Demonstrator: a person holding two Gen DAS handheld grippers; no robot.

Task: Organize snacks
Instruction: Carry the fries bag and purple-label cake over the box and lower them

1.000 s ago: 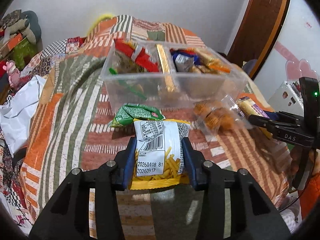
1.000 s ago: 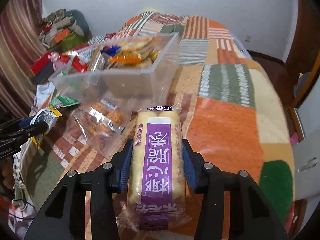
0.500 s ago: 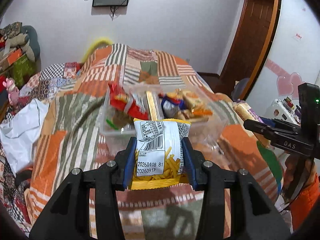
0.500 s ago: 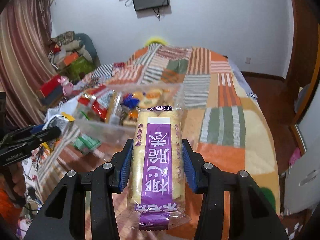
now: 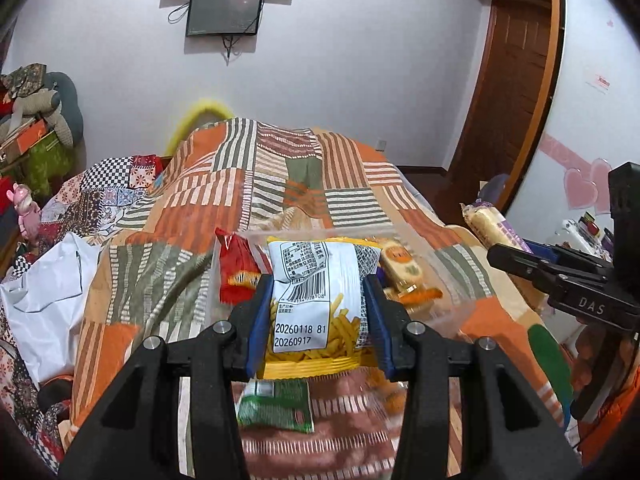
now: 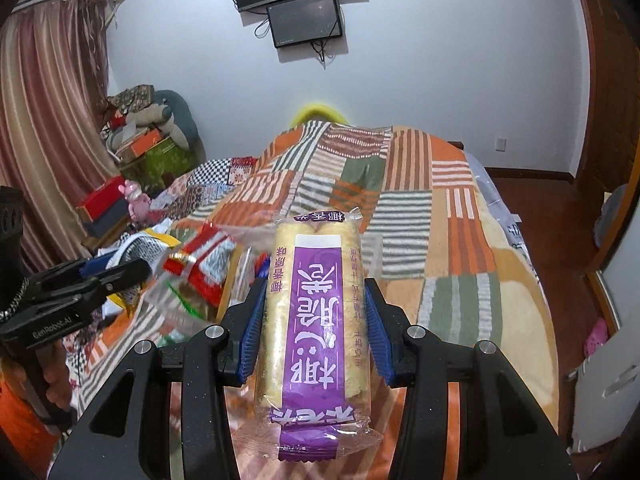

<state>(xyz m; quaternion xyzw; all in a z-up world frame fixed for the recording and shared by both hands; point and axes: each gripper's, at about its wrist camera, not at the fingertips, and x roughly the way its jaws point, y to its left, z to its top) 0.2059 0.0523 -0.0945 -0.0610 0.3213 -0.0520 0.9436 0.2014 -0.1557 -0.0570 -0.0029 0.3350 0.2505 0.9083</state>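
My left gripper [image 5: 318,322] is shut on a yellow-and-white bag of fries-shaped crisps [image 5: 316,304], held above the bed. Behind the bag sits a clear plastic box [image 5: 452,304] with several snack packets, a red packet [image 5: 236,268] sticking up at its left. My right gripper [image 6: 314,334] is shut on a long purple-labelled rice cracker pack [image 6: 316,320]. The same pack [image 5: 490,226] and right gripper [image 5: 556,276] show at the right edge of the left wrist view. In the right wrist view the box [image 6: 208,276] lies lower left, partly hidden by the pack.
A green snack packet [image 5: 276,404] lies on the patchwork quilt [image 5: 280,176] below my left gripper. White bags and cloth [image 5: 44,292] pile at the bed's left. A wooden door [image 5: 516,92] stands right, screens [image 5: 224,12] hang on the far wall.
Both grippers have risen with their packs and tilted up. The box and loose packets have slid down in both views, and the far wall and screens have come into sight.
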